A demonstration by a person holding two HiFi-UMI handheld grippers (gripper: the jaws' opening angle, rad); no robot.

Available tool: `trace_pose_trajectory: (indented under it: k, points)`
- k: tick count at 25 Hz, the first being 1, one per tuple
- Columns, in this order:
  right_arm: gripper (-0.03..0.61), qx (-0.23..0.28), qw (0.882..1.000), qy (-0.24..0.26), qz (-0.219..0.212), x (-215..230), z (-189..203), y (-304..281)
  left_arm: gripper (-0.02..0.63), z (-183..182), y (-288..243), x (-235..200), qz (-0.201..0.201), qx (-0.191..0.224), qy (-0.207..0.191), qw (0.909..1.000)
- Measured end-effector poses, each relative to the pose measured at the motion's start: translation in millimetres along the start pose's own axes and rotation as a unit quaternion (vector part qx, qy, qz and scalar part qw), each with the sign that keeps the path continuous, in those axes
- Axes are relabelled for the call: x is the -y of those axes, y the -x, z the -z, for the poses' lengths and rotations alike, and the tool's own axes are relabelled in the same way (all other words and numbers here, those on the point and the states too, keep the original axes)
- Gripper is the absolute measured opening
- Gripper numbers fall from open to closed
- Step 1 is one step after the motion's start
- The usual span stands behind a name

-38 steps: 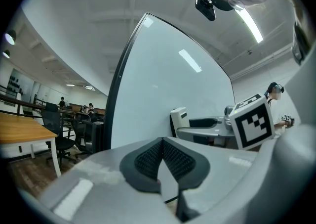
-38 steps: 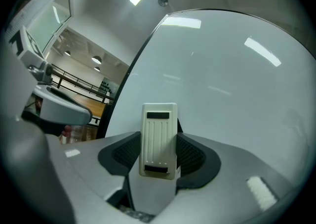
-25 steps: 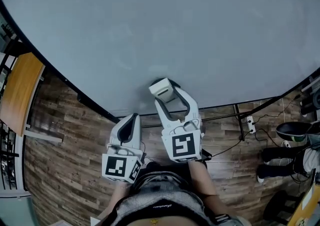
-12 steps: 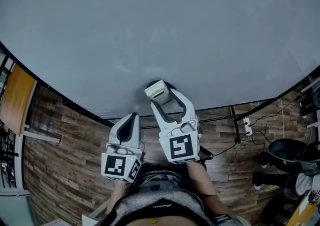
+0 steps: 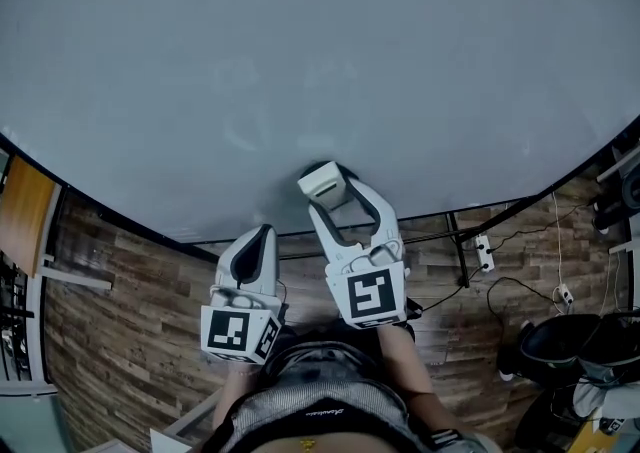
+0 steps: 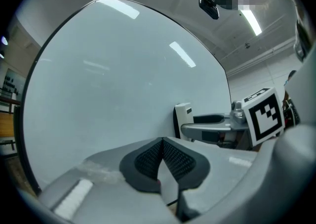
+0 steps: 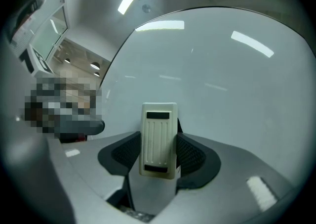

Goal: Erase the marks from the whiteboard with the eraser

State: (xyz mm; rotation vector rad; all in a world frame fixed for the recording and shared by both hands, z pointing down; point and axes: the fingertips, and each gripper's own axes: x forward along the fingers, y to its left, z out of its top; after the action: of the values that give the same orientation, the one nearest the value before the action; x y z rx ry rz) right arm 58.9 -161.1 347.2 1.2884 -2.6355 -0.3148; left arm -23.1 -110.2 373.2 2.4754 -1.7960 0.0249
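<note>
A large whiteboard (image 5: 320, 61) fills most of the head view; its surface looks blank, with only faint smears near its lower middle. My right gripper (image 5: 335, 193) is shut on a white eraser (image 5: 322, 179), whose dark pad is pressed against the board's lower part. The eraser (image 7: 159, 139) stands upright between the right jaws, with the whiteboard (image 7: 237, 84) behind it. My left gripper (image 5: 262, 238) hangs lower, just below the board's bottom edge, shut with nothing in it. In the left gripper view its pads (image 6: 150, 161) meet, and the eraser (image 6: 183, 121) shows to the right against the whiteboard (image 6: 108, 79).
Wooden plank floor (image 5: 130, 341) lies below the board. The board's black stand bars (image 5: 460, 241) run along its bottom edge, with a power strip and cables (image 5: 485, 253) at right. A wooden desk (image 5: 22, 211) sits at left. Dark chair bases and shoes (image 5: 560, 341) stand at lower right.
The whiteboard's lower edge and the floor objects have shifted in the view. My right gripper with the eraser drifted slightly left, then back right along the board's lower part. The left gripper stayed put.
</note>
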Motion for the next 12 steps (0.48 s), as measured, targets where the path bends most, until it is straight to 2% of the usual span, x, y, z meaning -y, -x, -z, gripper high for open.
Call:
trace_pose_trajectory:
  k: [4,12]
  points:
    - [0.232,0.0,1.0,0.002,-0.002,11.5,4.0,1.4,0.005,3.6,-8.0,7.4,-0.004,-0.002,0.002,1.0]
    - [0.232,0.003,1.0,0.004,-0.008,77.3,26.0,23.7,0.005,10.0,-39.4,61.4,-0.024,-0.006,0.002,0.9997]
